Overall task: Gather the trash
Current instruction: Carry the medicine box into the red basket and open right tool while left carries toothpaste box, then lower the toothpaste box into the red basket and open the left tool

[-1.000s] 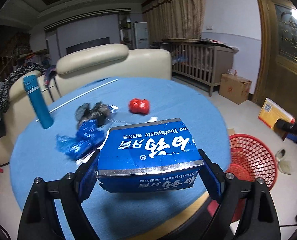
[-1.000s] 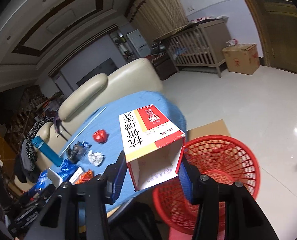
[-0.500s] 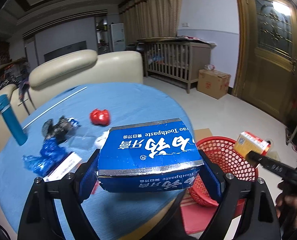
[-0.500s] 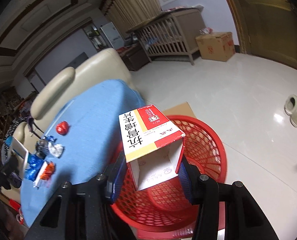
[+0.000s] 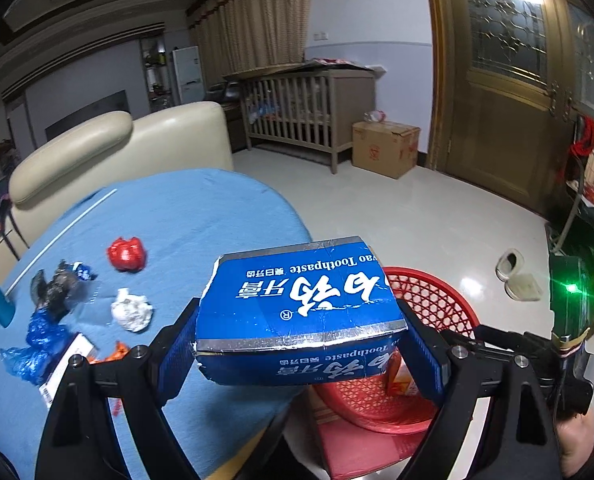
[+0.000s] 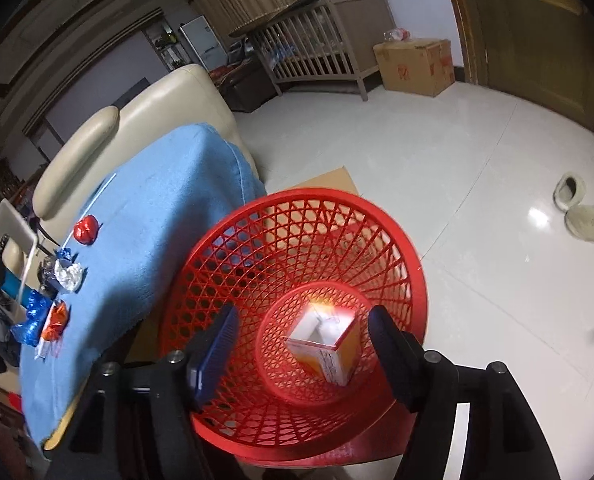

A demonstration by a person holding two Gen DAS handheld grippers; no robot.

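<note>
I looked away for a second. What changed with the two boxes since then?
The right gripper opened and dropped the red-and-white box into the red basket. The left gripper swung toward the basket, still clamping the blue toothpaste box. Wrappers stay on the table.

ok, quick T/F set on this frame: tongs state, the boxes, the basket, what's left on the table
1. The left tongs are shut on the blue toothpaste box. True.
2. The right tongs hold the red and white box. False: they are open and empty, and that box lies in the bottom of the red basket.
3. The red basket stands on the table. False: it sits on the floor beside the blue table.
4. A red crumpled wrapper lies on the table. True.
5. The toothpaste box is already in the basket. False: it is held above the table edge.
</note>
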